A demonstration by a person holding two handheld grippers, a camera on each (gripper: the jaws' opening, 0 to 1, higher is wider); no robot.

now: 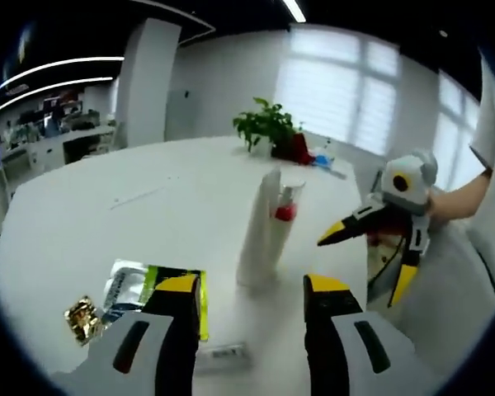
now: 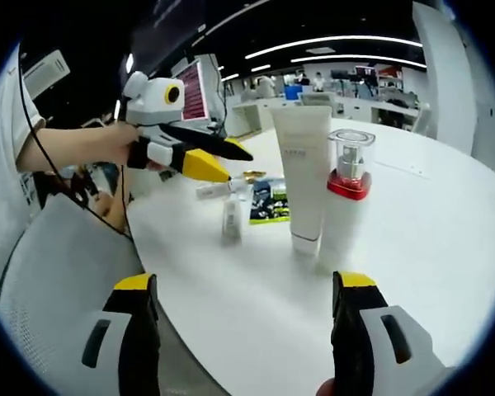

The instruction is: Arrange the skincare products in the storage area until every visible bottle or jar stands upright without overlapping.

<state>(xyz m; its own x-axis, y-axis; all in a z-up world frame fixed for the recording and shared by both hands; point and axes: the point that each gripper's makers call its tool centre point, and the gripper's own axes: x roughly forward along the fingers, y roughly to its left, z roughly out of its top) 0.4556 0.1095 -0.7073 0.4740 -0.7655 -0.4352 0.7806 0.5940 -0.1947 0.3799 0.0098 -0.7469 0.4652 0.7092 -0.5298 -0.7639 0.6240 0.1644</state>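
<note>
Table (image 2: 445, 231): white, broad, carrying every item; its near edge runs just ahead of the right claw (image 2: 247, 330), so anything nudged toward that claw could drop off.

White tube (image 2: 304, 177): tallest product, upright on its cap, ahead of the right claw and slightly right of its centre line. In the left gripper view it stands just ahead of the left claw (image 1: 252, 318), between its jaw lines. Narrow base, high body; a sideways brush from either jaw would likely topple it.

Pump bottle (image 2: 346, 194): clear top, red collar, upright, just beside the tube on its right, apparently touching or nearly so. A falling tube would likely take it down.

Green sachet (image 2: 269, 200): flat, beyond the tube to its left.

Small white tube (image 2: 232, 219): appears upright, ahead-left of the right claw; light, easily knocked.

Gold wrapper (image 1: 82, 318): crumpled, left of the left claw.

Left claw: spread, holding nothing. Right claw: spread, holding nothing. Both converging on the same pair risks a collision.
</note>
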